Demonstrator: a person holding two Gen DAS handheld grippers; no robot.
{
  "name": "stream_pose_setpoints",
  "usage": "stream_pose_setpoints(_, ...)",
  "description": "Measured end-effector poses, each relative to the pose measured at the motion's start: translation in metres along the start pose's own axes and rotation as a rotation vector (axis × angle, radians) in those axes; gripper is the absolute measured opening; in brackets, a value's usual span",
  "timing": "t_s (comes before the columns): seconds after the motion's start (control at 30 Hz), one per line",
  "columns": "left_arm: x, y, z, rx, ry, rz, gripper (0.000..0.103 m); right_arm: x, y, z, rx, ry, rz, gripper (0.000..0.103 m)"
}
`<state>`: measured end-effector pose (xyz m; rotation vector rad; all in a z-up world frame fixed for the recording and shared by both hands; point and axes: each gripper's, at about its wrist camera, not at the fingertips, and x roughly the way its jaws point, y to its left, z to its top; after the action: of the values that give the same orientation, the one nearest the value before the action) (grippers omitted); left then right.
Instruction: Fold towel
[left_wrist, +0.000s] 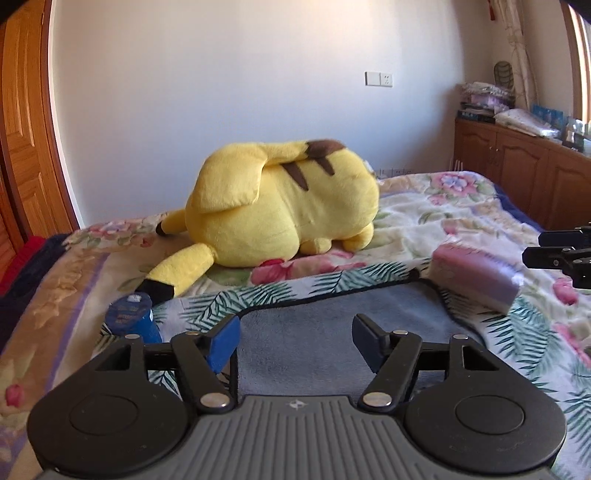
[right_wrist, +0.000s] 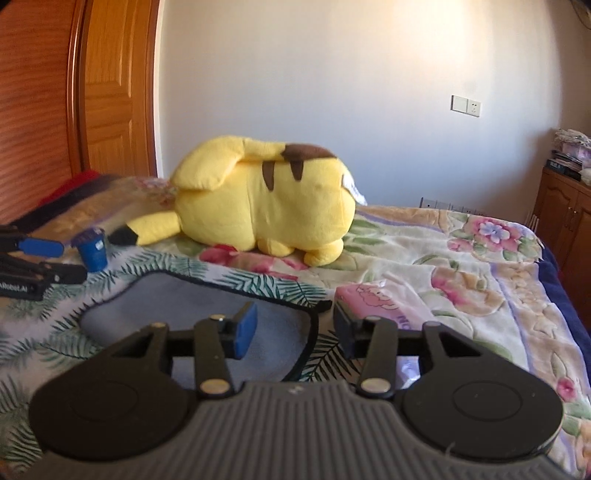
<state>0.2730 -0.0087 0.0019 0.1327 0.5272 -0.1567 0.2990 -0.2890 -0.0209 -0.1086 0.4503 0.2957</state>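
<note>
Nearest us, our left gripper (left_wrist: 294, 341) and right gripper (right_wrist: 293, 325) both gape wide and hold nothing. Just beyond lies one grey towel (left_wrist: 332, 332), spread flat on the bed (right_wrist: 461, 258); we judge folding not yet begun. At ten o'clock one blue cup (left_wrist: 130, 318), at two one pink packet (left_wrist: 476, 271), farthest one yellow plush (left_wrist: 284, 206).

Left gripper (left_wrist: 295, 341) held low over grey-blue towel (left_wrist: 332, 332), jaws spread apart, nothing between. Towel laid flat on palm-print cloth (left_wrist: 535, 332). Blue canister (left_wrist: 131, 317) seen left, pink packet (left_wrist: 476, 275) right, yellow plush (left_wrist: 284, 214) behind. Right gripper (left_wrist: 561, 254) glimpsed at right edge.
</note>
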Motion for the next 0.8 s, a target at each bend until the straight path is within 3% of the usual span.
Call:
stream_pose_setpoints(0.53,-0.119,-0.025,0.038,0.024,-0.086,-0.010,0.057,-0.112,0.013,0.036,0.014,-0.073,-0.013,0.047)
stream_pose_setpoints(0.8,-0.174,-0.027,0.045,0.014,-0.145,-0.002,0.072,-0.154,0.021,0.043,0.015,-0.110,-0.025,0.050)
